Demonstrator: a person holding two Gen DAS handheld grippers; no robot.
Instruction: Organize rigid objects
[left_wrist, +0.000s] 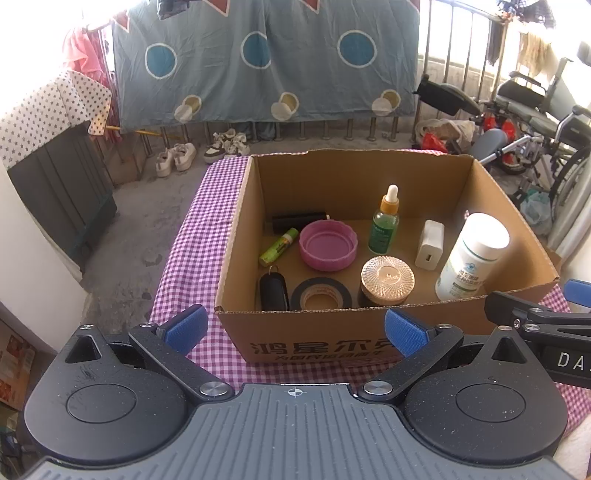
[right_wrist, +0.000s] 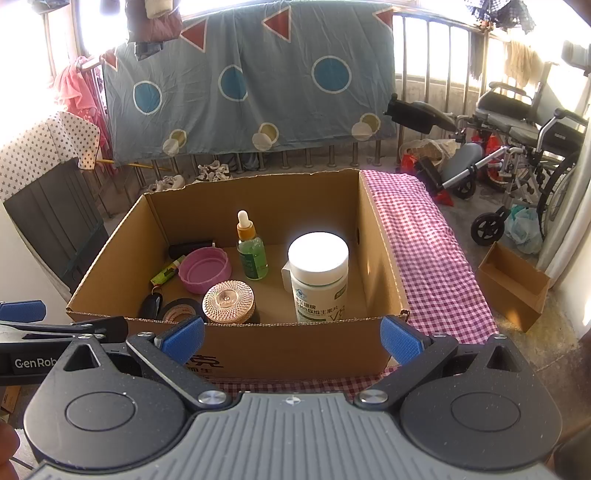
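Note:
An open cardboard box (left_wrist: 498, 192) (right_wrist: 376, 236) stands on a purple checked cloth (left_wrist: 195, 236) (right_wrist: 432, 251). Inside are a white pill bottle (left_wrist: 469, 254) (right_wrist: 319, 280), a green dropper bottle (left_wrist: 385, 221) (right_wrist: 252, 254), a pink lid (left_wrist: 328, 244) (right_wrist: 205, 269), a copper-lidded jar (left_wrist: 386, 282) (right_wrist: 229, 301), a black tape roll (left_wrist: 320, 293) (right_wrist: 179, 310), a white charger (left_wrist: 429, 244), a green tube (left_wrist: 277, 246), a black cylinder (left_wrist: 299, 220) and a black key fob (left_wrist: 273, 291). My left gripper (left_wrist: 295, 328) and right gripper (right_wrist: 291, 338) are both open and empty, just in front of the box's near wall.
Wheelchairs (right_wrist: 517, 147) and bags stand on the floor to the right. A small cardboard box (right_wrist: 511, 286) lies on the floor right of the table. A blue sheet (left_wrist: 266, 59) hangs on the railing behind. Shoes (left_wrist: 177, 157) and a dark cabinet (left_wrist: 62, 199) are at the left.

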